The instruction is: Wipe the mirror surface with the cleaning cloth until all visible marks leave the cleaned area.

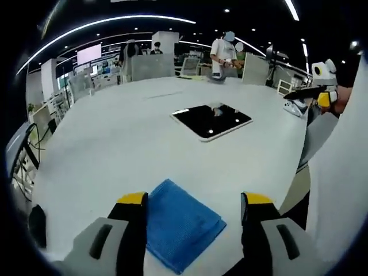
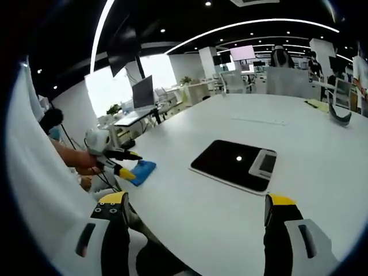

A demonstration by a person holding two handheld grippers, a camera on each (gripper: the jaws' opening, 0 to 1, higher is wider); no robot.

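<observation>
Looking along the left gripper (image 1: 194, 207): jaws spread wide astride the blue cleaning cloth (image 1: 181, 224) on the white table (image 1: 103, 144), evidently lined up to pinch it; mirror (image 1: 211, 121) lying well beyond. From the right gripper view: right gripper (image 2: 195, 210) spread, empty, aimed toward the mirror (image 2: 230, 163), likely waiting.

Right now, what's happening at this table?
A person holds a two-jaw gripper in each hand over a white table. The left gripper hovers open over a folded blue cleaning cloth near the table edge, jaws either side of it, not yet closed. The right gripper is open and empty, pointing toward the dark mirror, which lies flat mid-table reflecting ceiling lights. No wiping has begun; the cloth is not yet picked up.
</observation>
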